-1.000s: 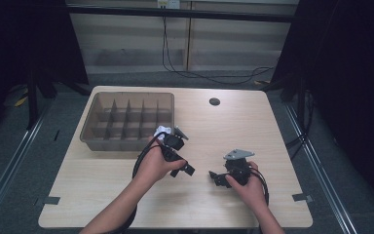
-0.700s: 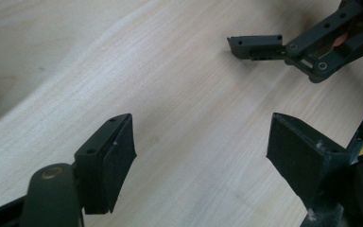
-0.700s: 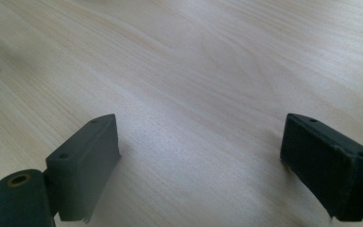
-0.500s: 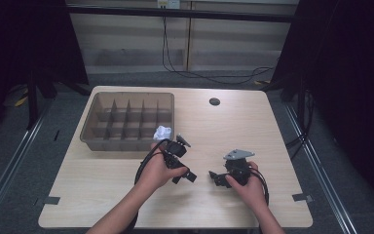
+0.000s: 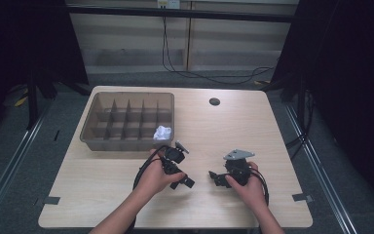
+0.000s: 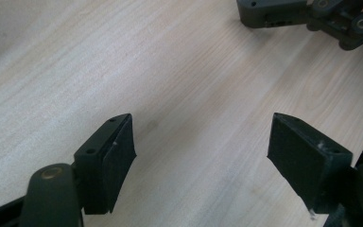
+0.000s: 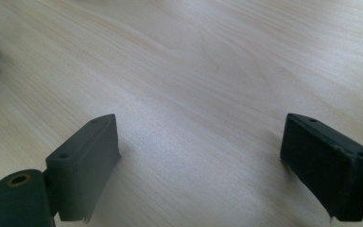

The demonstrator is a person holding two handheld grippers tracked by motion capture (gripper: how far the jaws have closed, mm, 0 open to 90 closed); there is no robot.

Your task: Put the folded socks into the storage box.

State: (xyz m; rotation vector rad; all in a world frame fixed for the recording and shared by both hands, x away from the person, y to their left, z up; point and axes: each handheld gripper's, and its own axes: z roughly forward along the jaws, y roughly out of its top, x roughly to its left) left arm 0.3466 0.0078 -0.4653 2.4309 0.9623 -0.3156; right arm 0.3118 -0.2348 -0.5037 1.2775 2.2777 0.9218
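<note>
A grey divided tray (image 5: 89,127) stands at the table's back left. A white crumpled wad (image 5: 162,132) lies in its near right compartment. My left gripper (image 5: 182,183) rests low over the wood in front of the tray, open, with bare table between its fingers (image 6: 108,163). My right gripper (image 5: 214,178) sits a short way to its right, jaws pointing left toward it, also open and holding nothing (image 7: 201,161). In the left gripper view the right gripper (image 6: 307,14) shows at the top right.
The light wooden table (image 5: 102,185) has a small round black hole (image 5: 215,102) near its back edge. Dark tape marks sit at the front corners (image 5: 302,197). Cables (image 5: 214,75) trail on the floor behind the table.
My left gripper has drawn back from the tray's near right corner toward the table's front. The white wad stays in the tray. The right gripper has not moved.
</note>
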